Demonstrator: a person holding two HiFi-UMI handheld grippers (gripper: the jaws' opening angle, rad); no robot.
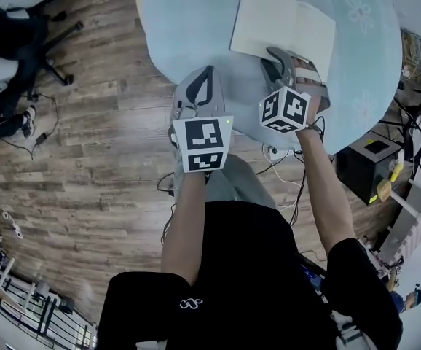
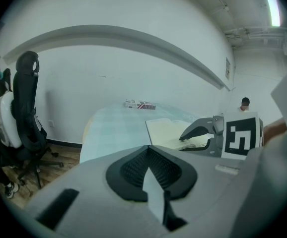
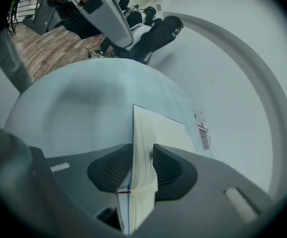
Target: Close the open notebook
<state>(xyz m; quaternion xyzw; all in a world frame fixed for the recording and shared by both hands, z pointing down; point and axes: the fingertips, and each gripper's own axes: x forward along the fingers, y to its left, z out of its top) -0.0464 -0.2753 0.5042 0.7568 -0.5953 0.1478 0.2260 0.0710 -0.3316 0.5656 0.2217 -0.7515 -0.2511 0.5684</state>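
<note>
The open notebook [image 1: 283, 28] lies with cream pages up on the round pale blue table [image 1: 189, 20]. My right gripper [image 1: 282, 55] is at the near edge of its right half. In the right gripper view a thick bundle of pages [image 3: 146, 172] stands between the two dark pads, which press on it from both sides, shut on it [image 3: 142, 155]. My left gripper [image 1: 205, 75] hovers over the table's near edge, left of the notebook and apart from it. Its pads meet at the tips with nothing held [image 2: 147, 151]. From the left gripper view the notebook [image 2: 166, 130] and right gripper [image 2: 203, 129] show ahead.
A small flat box [image 2: 140, 104] lies at the table's far side. Black office chairs [image 2: 27, 108] stand on the wooden floor [image 1: 87, 144] to the left. A black box [image 1: 371, 159], a shelf and cables sit off the table's right edge.
</note>
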